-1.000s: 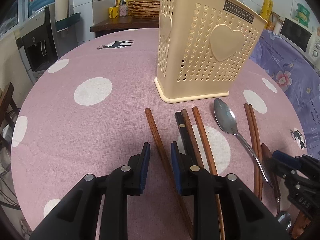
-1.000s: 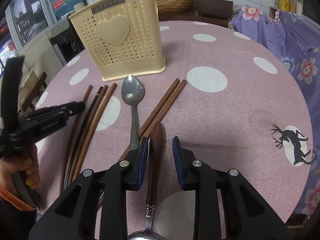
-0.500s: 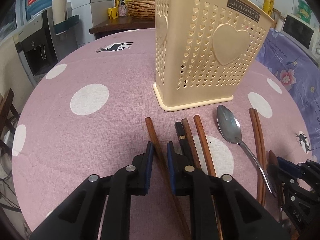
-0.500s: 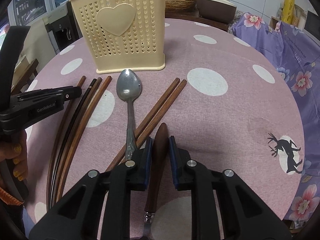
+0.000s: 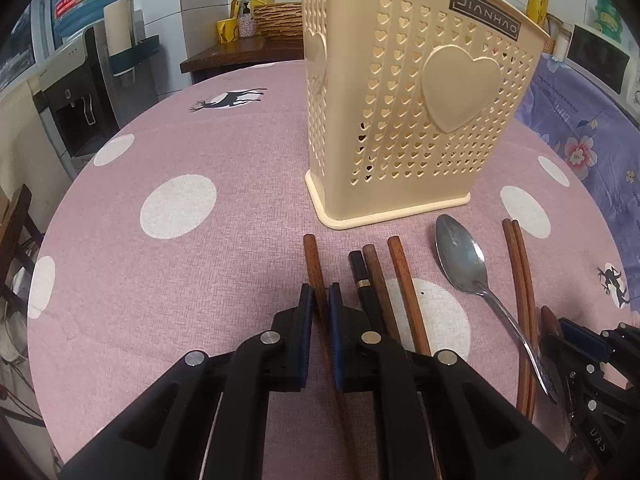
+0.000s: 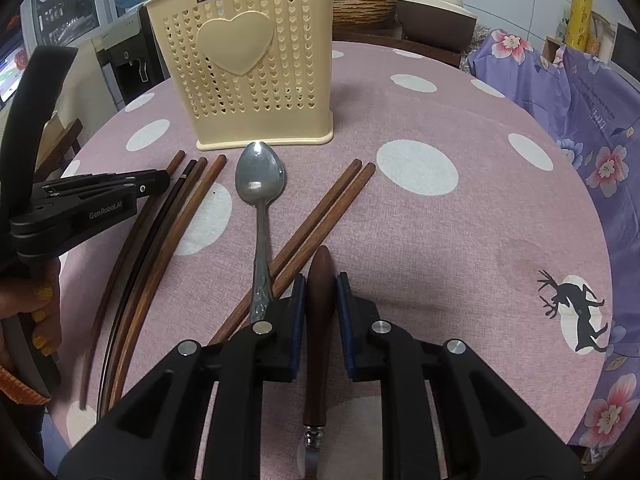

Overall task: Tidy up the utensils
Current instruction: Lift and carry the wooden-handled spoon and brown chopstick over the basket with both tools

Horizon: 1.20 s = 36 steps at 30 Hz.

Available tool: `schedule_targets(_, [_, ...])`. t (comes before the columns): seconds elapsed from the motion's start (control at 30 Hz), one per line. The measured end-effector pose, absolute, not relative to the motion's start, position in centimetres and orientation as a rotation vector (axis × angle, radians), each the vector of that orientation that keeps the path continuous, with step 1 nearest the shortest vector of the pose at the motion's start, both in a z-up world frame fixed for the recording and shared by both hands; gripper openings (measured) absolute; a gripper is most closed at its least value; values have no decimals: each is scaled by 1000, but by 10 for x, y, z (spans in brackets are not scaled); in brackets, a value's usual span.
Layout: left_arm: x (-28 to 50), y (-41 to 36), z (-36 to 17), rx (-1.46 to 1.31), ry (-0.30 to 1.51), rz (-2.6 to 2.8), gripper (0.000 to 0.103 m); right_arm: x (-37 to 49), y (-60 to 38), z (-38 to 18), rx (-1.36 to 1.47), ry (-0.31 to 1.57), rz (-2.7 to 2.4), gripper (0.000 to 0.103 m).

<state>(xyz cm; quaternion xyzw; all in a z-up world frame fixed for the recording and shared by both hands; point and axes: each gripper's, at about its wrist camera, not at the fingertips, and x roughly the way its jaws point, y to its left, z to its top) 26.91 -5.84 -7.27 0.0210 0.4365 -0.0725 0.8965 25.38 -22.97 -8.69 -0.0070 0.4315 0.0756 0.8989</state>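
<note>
A cream perforated utensil holder (image 5: 412, 112) (image 6: 248, 68) stands upright on the table. In front of it lie several chopsticks, a steel spoon (image 5: 460, 256) (image 6: 260, 180) and a dark wooden-handled utensil (image 6: 320, 276). My left gripper (image 5: 320, 296) is shut on the leftmost brown chopstick (image 5: 312, 256), which rests on the cloth. A black chopstick (image 5: 360, 276) and two brown ones lie just right of it. My right gripper (image 6: 321, 284) is shut on the wooden handle, its metal end hidden under the gripper. A chopstick pair (image 6: 320, 216) lies left of that handle.
The round table wears a pink polka-dot cloth (image 5: 200, 280). A purple flowered cloth (image 6: 580, 120) drapes the right side. A water dispenser (image 5: 76, 100) stands off the left edge, and a side table with a woven basket (image 5: 276, 20) behind. A person's hand (image 6: 40, 304) holds the left gripper.
Both grippers' jaws have closed: the left onto the leftmost chopstick, the right onto the wooden handle. The left gripper edged forward along its chopstick toward the holder.
</note>
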Motion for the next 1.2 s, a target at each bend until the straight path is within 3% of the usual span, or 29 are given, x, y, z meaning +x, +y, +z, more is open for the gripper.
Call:
schedule_targets(0.2, [265,-50,-63,5,872,-149,8,244,-238,-76,20,829,182,16])
schedule_targets(0.63, [190,-19,36,-103,578,-277,8,183,-282,6,125,533,235,16])
schedule_targets(1.2, [158,-6,59,-143,492,-323,8,164,-289,22,162,486,259,16])
